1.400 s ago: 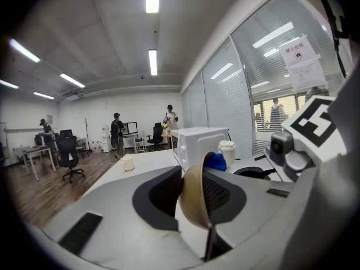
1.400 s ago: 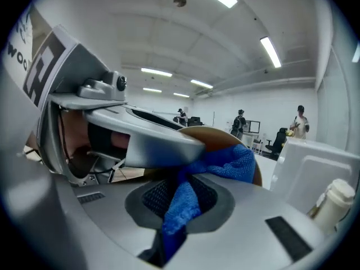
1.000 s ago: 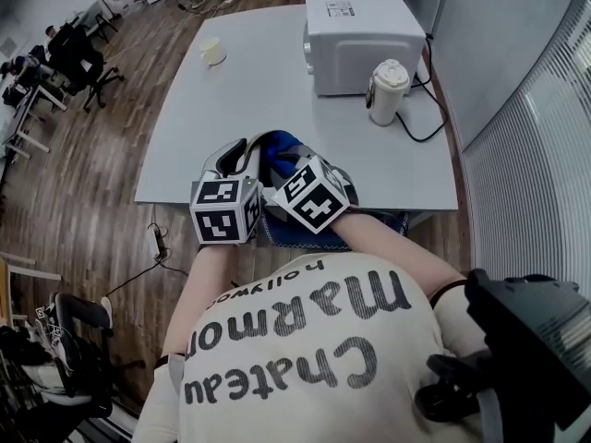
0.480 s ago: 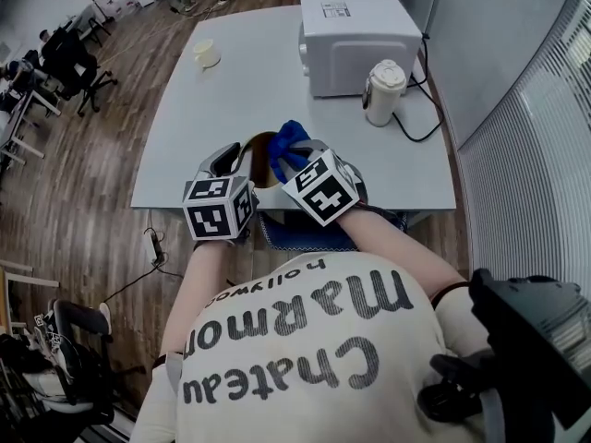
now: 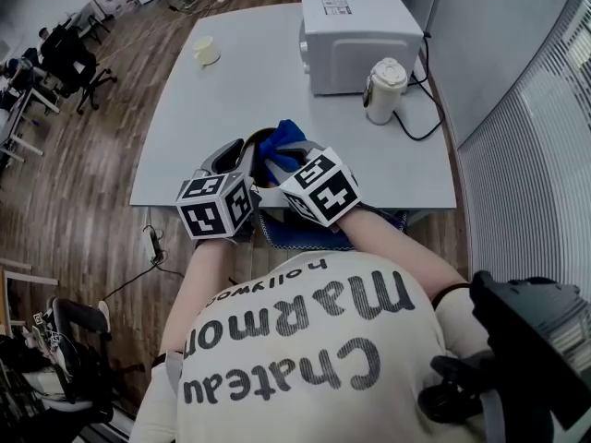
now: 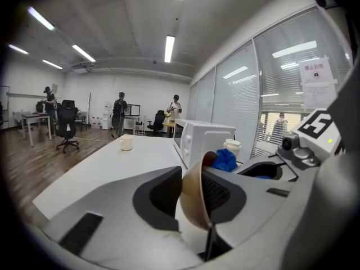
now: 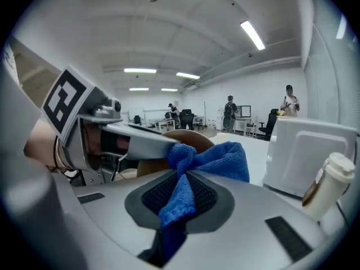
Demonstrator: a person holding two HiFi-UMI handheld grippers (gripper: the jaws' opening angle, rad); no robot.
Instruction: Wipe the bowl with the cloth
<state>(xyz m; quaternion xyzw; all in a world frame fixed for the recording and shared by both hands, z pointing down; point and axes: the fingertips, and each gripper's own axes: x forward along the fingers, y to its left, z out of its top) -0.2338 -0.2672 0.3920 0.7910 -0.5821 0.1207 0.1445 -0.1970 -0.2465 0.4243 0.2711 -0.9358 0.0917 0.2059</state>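
At the near edge of the table (image 5: 231, 81), just below the centre of the head view, we hold the brown bowl (image 6: 195, 204) tipped on its side. Its thin wall is pinched between the jaws of the left gripper (image 6: 191, 194). The right gripper (image 7: 180, 198) is clamped on the blue cloth (image 7: 216, 161), whose bunched free end sticks out past the jaws and into the bowl's open mouth. How firmly it presses on the inside we cannot tell.

We judge the wipe to be under way. To do it well, we should let only the soft bunch of cloth meet the bowl and keep the hard jaw tips clear of it. The cloth should sweep round the inner wall and down to the bottom while the left hand rolls the bowl to offer fresh surface. The hold on the bowl is a narrow pinch at the wall, so pressure is best kept light and directed towards the held side, or the bowl may twist loose. The microwave (image 5: 355, 26) and white jug (image 5: 386, 90), at upper right, stand well apart.
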